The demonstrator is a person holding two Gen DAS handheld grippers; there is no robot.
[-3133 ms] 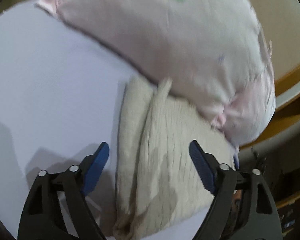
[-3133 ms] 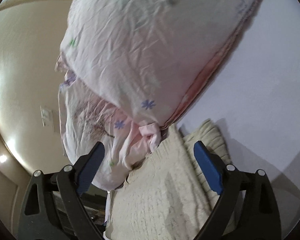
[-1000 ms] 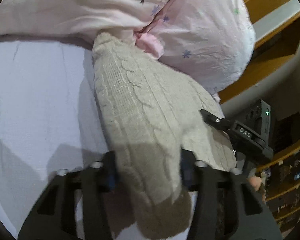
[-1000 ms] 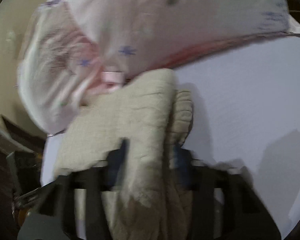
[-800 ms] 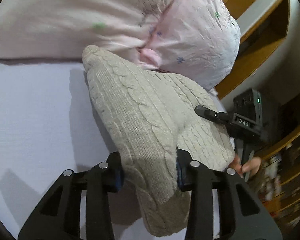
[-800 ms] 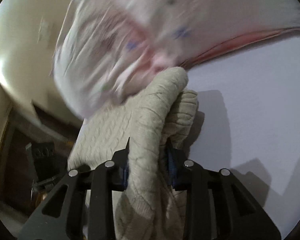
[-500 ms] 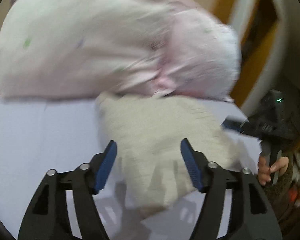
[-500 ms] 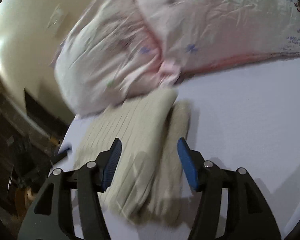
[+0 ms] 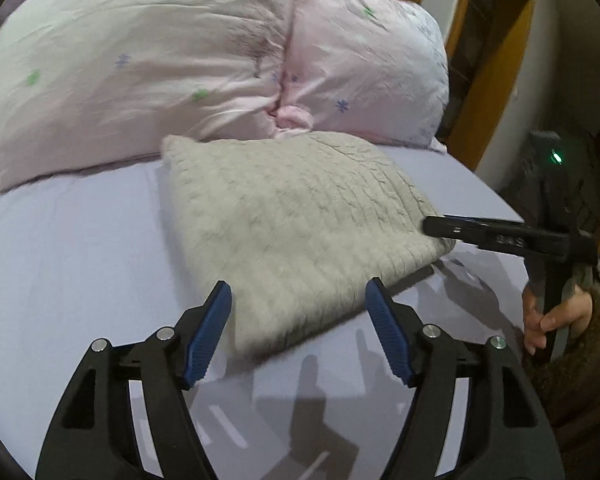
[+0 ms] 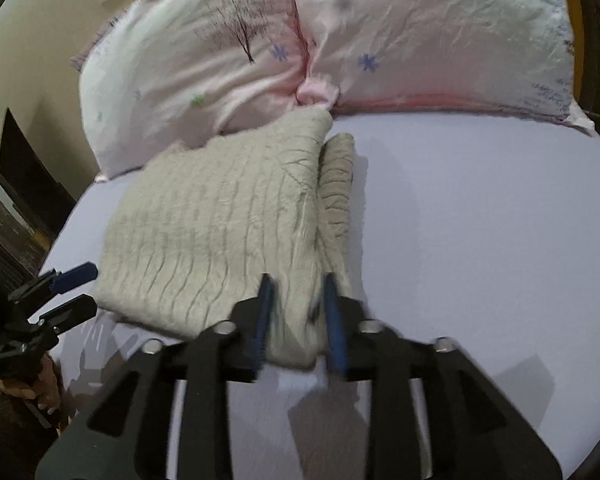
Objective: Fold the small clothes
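Sweater (image 10: 220,232) folded, long axis toward pillows (image 10: 260,48)

Both views are bent strongly at the dark fisheye rim. Hard overhead light is thrown onto the bed sheet (image 9: 80,248), where sharp gripper shadows are cast. The right gripper (image 10: 296,320) is smeared by motion blur; the pillows (image 10: 420,40) are slightly washed out.
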